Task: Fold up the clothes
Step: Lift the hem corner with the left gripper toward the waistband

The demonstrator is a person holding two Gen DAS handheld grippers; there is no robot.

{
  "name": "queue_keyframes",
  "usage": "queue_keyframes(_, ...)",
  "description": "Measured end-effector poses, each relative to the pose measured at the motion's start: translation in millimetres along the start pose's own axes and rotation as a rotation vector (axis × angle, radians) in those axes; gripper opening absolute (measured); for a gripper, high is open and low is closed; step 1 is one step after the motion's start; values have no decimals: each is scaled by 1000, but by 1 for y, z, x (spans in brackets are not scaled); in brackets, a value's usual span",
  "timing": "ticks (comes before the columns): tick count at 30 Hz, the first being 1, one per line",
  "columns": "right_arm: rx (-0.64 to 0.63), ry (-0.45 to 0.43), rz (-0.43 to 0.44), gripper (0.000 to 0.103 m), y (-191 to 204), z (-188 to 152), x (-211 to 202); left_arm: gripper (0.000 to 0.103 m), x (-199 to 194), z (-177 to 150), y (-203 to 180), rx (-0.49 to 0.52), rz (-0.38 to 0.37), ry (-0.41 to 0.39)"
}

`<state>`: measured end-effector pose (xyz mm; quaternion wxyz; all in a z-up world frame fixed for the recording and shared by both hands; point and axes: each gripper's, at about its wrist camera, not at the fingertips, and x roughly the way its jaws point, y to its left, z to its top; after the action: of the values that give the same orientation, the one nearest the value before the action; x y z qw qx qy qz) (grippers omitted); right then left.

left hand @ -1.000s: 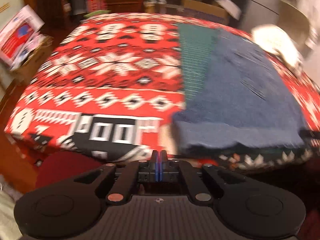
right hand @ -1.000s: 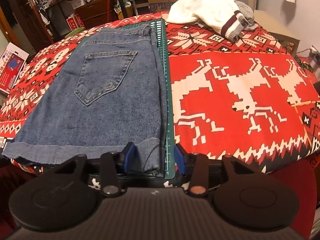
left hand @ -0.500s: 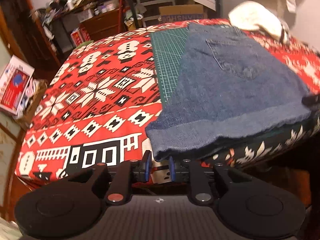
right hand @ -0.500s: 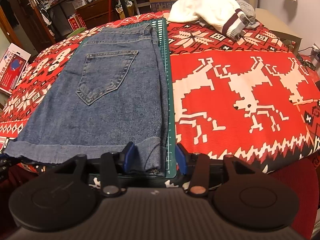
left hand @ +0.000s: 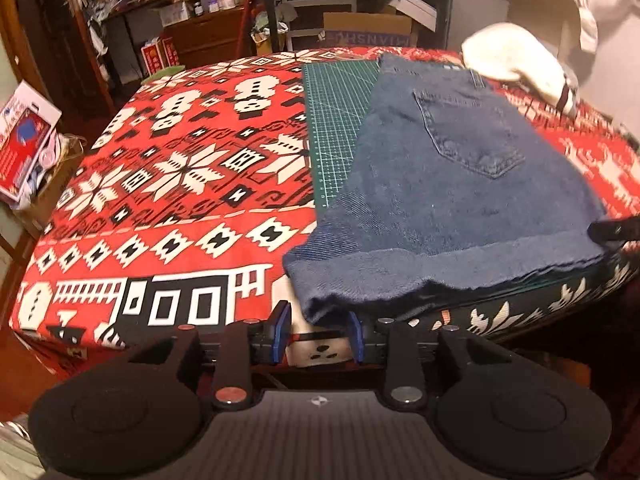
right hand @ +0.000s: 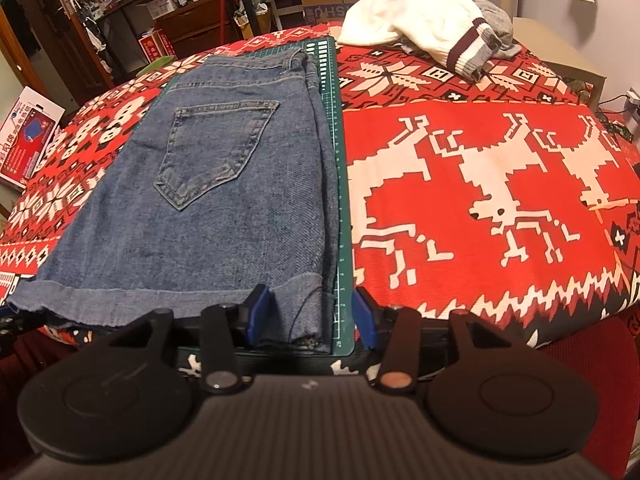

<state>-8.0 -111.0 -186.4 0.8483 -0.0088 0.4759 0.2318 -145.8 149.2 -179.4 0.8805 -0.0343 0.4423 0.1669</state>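
Blue denim shorts (left hand: 460, 200) (right hand: 224, 200) lie folded in half, back pocket up, on a green cutting mat (left hand: 336, 120) (right hand: 340, 200). Their cuffed hem hangs over the table's near edge. My left gripper (left hand: 317, 334) sits at the hem's left corner, which droops between its blue pads (left hand: 280, 330). The jaws are opening and do not press on the cloth. My right gripper (right hand: 311, 316) is open around the hem's right corner and the mat's edge, without squeezing them. A black part of the right gripper (left hand: 616, 232) shows at the left wrist view's right edge.
A red patterned blanket (left hand: 180, 168) (right hand: 480, 184) covers the table. A white sweater with striped cuffs (right hand: 420, 32) (left hand: 516, 64) lies at the far right corner. Cluttered shelves and cardboard boxes (left hand: 368, 28) stand behind. A red and white box (right hand: 28, 136) sits off the left.
The left gripper went from shut to part open and shifted to the shorts' left hem corner, which now hangs between its pads. The right gripper kept still.
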Motion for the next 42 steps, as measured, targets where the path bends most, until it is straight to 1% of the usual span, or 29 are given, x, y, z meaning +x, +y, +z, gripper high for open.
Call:
queue_keyframes(1, 1, 0, 0, 50, 0, 0, 0, 29, 2, 0, -1, -3, 15, -3)
queue_keyframes(4, 2, 1, 0, 51, 0, 0, 0, 35, 5, 0, -4, -12, 61, -16)
queue_keyframes(5, 0, 1, -1, 51, 0, 0, 0, 35, 5, 0, -3, -18, 83, -25)
queue_keyframes(6, -1, 1, -1, 51, 0, 0, 0, 34, 4, 1, -3, -24, 104, -34)
queue_keyframes(7, -3, 0, 0, 51, 0, 0, 0, 29, 3, 1, -2, -30, 125, -44)
queue_keyframes(8, -4, 0, 1, 51, 1, -1, 0, 21, 2, 3, 2, -51, 143, -50)
queue_keyframes(10, -5, -1, 2, 51, 0, -1, -1, 16, 1, 7, 16, -147, 152, -48)
queue_keyframes(11, -6, -1, 2, 51, 0, -1, -1, 12, 4, 9, 20, -154, 135, -33)
queue_keyframes(13, -9, 1, 2, 51, 1, -1, 0, 12, 7, 9, 17, -102, 118, -11)
queue_keyframes(16, -7, 5, 5, 51, 0, 0, 0, 11, 2, 3, 12, -56, 78, -13)
queue_keyframes(18, -5, 4, 6, 51, -1, 1, 0, 11, -1, -1, 12, -75, 45, -7)
queue_keyframes(22, -8, 6, 11, 51, -1, 1, 0, 12, -9, 2, 13, -79, 35, -34)
queue_keyframes(25, -5, 12, 18, 51, -3, 2, 0, 12, -19, 10, 15, -112, -40, -66)
queue_keyframes(28, -8, 17, 19, 51, -3, 4, -1, 12, -19, 19, 21, -134, -105, -68)
queue_keyframes(29, -10, 20, 20, 49, -2, 5, -2, 12, -16, 21, 24, -143, -121, -60)
queue_keyframes(30, -16, 14, 25, 44, 0, 6, -6, 12, -14, 22, 26, -151, -136, -52)
queue_keyframes(33, -84, -60, 55, 43, 16, 9, -29, 12, -6, 25, 36, -191, -191, -27)
queue_keyframes(35, -167, -83, 110, 43, 38, 10, -38, 12, -3, 24, 43, -235, -226, -15)
queue_keyframes(37, -251, -85, 167, 43, 64, 10, -38, 12, 0, 23, 48, -265, -251, -3)
queue_keyframes(39, -329, -78, 219, 42, 93, 8, -32, 12, 2, 22, 50, -269, -255, 8)
queue_keyframes(42, -404, -55, 285, 36, 134, 4, -15, 12, 3, 19, 48, -261, -249, 19)
